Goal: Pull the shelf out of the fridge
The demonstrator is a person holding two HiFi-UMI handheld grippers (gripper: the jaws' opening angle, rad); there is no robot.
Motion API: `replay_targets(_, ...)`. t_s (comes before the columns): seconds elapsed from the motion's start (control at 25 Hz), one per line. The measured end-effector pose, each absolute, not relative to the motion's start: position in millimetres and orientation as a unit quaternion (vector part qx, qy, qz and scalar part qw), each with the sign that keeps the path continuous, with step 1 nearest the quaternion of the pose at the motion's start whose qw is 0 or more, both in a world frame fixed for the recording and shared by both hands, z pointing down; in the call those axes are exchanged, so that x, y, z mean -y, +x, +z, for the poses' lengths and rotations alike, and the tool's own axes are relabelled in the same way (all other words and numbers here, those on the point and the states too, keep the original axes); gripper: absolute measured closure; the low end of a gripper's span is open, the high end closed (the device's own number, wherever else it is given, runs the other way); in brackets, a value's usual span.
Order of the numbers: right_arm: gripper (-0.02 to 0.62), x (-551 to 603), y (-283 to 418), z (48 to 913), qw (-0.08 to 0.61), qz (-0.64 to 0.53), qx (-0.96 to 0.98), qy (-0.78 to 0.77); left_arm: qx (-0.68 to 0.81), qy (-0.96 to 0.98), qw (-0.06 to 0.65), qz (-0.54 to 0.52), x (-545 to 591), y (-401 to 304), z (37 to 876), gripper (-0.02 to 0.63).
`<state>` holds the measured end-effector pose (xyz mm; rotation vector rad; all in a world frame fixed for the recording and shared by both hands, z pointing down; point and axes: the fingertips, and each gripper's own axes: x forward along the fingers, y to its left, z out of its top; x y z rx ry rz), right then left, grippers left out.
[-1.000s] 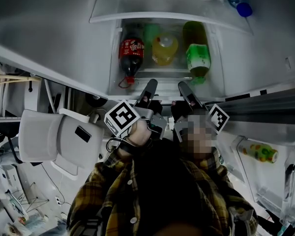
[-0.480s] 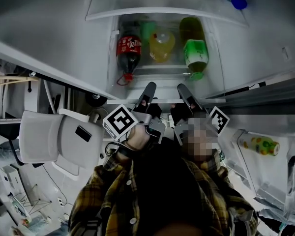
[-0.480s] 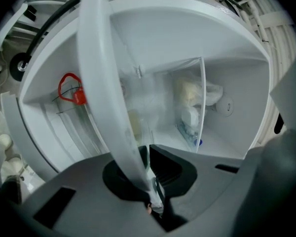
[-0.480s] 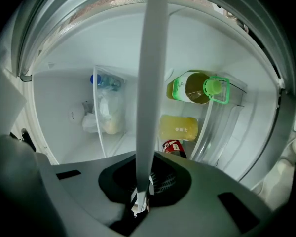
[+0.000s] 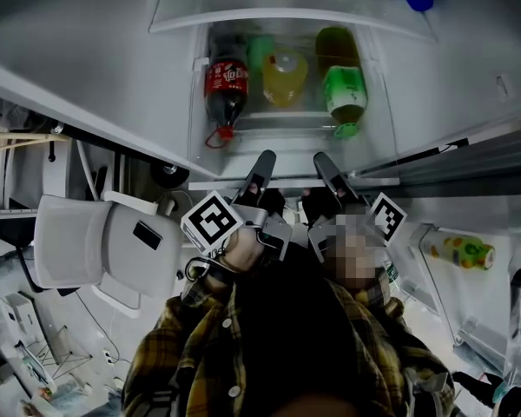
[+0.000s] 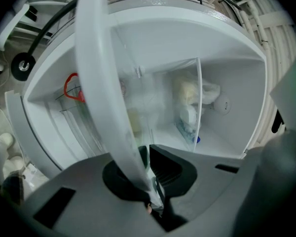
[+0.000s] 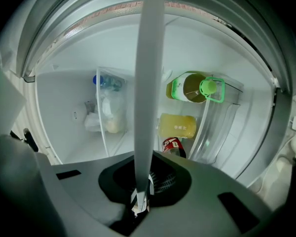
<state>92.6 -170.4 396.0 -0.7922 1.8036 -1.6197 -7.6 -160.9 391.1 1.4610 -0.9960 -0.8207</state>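
Clamping the white front rim of the shelf with the left gripper and the right gripper side by side near its middle, both pointing level into the fridge. Pinching the thin strip with fingers drawn almost together, pads pressing straight on the rim and nothing else between them. Sitting inside the cabinet, with that rim running from side wall to side wall at the mouth of the compartment, just ahead of a cola bottle, a yellow drink bottle and a green-labelled bottle lying on their sides; impossible to tell whether on the shelf itself or in a clear bin below it. Showing, deeper in, an upright clear divider with bagged food just beside it. Standing close to the opening in a plaid shirt, with open floor behind, a white chair off to the left and the swung-open door, carrying one bottle in its rack, off to the right.
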Motion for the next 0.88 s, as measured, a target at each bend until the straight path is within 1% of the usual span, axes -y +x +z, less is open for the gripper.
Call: replay_targets(0.88,0.568,162.5,94.2,395.8,0.289,-0.610,-0.674,-0.301,0.414,0.615,0.572,-0.351,151.6,-5.6,391.1,0.577)
